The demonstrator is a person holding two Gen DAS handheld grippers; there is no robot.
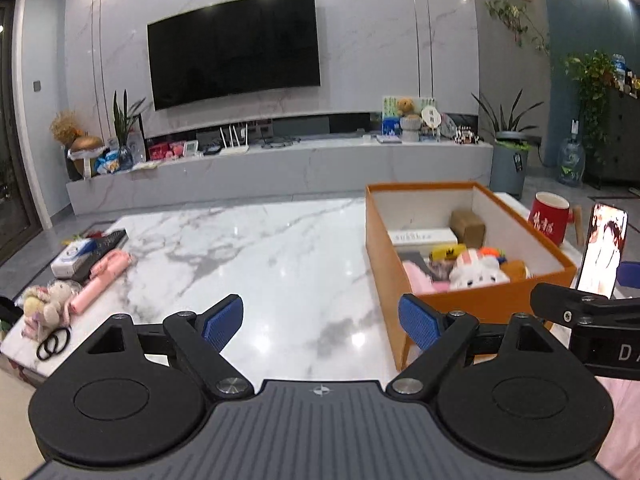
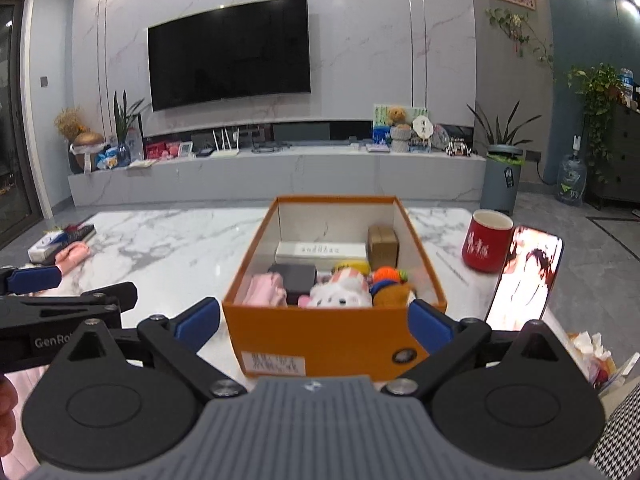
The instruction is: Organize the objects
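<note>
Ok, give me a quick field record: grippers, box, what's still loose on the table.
left gripper: open, nothing between the jaws, over bare table left of the box
right gripper: open, empty, facing the box's near end
box: orange, lid off, on the marble table
in box: white plush, pink cloth, small cartons at the back
loose, left end: pink roll, plush doll, black hair ties, remote
right of box: red mug, phone propped up, screen lit

Your orange box point(image 2: 334, 334) sits open, right on the marble table, holding plush toys point(image 2: 340, 294); loose pink umbrella point(image 1: 100, 280) far left.
</note>
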